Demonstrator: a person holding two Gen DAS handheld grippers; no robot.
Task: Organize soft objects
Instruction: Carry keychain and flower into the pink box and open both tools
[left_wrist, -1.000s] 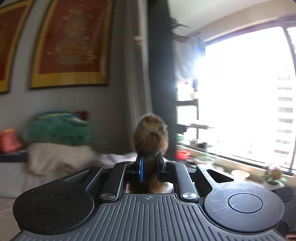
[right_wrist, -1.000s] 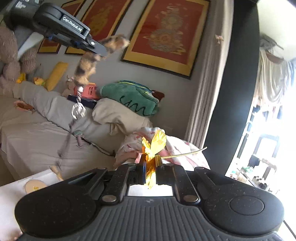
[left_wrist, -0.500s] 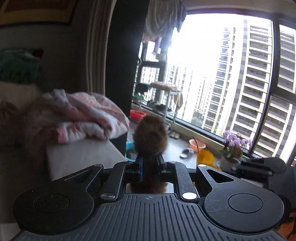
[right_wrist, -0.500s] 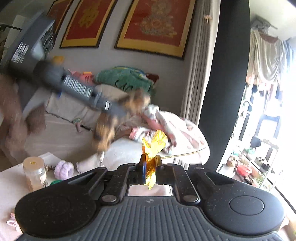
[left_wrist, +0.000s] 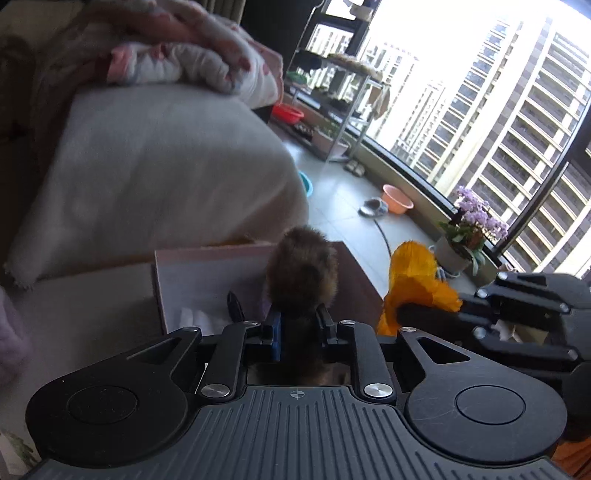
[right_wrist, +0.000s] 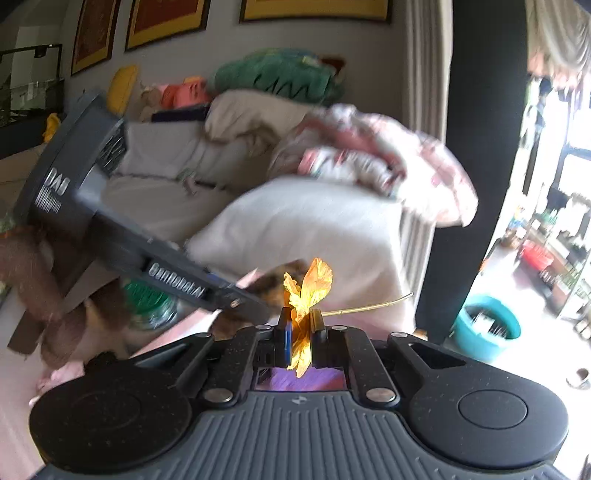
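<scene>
Clearly our left tool (left_wrist: 298, 326) clamps the furry toy (left_wrist: 301, 275), the right tool (right_wrist: 300, 326) the yellow flower (right_wrist: 308, 286); crowded together, they risk snagging.

Two grippers, left (left_wrist: 298, 325) and right (right_wrist: 300, 325); one furry toy (left_wrist: 301, 273), one yellow flower (right_wrist: 308, 284), one box (left_wrist: 207, 280) at six o'clock, three basins.

Pink basin (left_wrist: 397, 199), purple potted flowers (left_wrist: 476, 225), teal tub (right_wrist: 487, 326), framed pictures (right_wrist: 168, 16)
</scene>
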